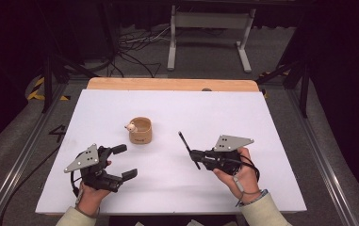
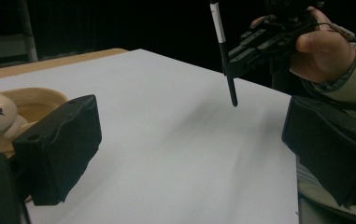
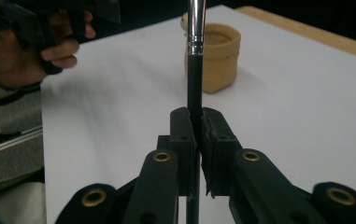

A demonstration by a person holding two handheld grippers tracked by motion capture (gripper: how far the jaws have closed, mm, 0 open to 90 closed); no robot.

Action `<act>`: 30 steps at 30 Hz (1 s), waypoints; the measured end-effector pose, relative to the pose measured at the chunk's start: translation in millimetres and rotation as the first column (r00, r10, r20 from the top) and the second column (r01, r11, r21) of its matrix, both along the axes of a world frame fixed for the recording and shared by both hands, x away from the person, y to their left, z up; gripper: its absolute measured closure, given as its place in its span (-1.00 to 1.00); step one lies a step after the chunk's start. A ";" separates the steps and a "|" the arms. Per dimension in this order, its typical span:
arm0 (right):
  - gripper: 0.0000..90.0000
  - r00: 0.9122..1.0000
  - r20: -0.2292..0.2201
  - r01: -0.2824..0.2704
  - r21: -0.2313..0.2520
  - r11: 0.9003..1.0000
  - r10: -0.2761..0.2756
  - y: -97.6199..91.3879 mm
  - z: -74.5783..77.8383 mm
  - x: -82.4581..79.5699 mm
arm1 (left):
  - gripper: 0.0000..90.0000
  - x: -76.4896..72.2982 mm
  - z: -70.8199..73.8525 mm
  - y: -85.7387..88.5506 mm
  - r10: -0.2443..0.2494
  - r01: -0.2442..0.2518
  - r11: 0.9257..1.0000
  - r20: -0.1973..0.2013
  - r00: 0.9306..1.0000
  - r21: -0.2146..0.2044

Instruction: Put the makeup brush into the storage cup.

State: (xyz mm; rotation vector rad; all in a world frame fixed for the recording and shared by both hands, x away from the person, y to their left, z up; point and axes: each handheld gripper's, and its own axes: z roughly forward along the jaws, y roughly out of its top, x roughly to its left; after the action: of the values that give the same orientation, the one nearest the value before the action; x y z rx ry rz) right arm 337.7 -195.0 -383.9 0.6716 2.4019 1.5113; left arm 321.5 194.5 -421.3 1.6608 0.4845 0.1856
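Brush (image 3: 195,70) tip cut off, right gripper (image 3: 197,140) jaws clamped — bristles unseen

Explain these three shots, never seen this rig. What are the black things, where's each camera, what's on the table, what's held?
There is no robot here. A person holds a hand-operated two-jaw gripper in each hand, and each one carries its own camera.

The high view looks down from above the person's side. The left gripper is at the left with its jaws apart and nothing between them. The right gripper is shut on a thin black brush, held clear of the sheet.

The left gripper view looks along the left gripper's own jaws; the other hand and the brush appear farther off. The right gripper view looks along the closed jaws clamping the brush handle.

On the white sheet stands a small tan cup with a little bear figure at its rim.
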 end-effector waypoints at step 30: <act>0.87 0.994 0.105 -0.041 0.149 0.988 0.025 16.7 -33.9 -9.1 | -0.61 18.7 13.6 -55.6 -0.059 0.058 0.998 -0.043 0.997 -0.014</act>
State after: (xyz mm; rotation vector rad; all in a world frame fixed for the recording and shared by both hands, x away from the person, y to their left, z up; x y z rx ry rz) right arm 328.7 -178.4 -417.8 0.5713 2.2511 1.7106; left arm 340.2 138.9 -407.7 1.6678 0.4683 0.1030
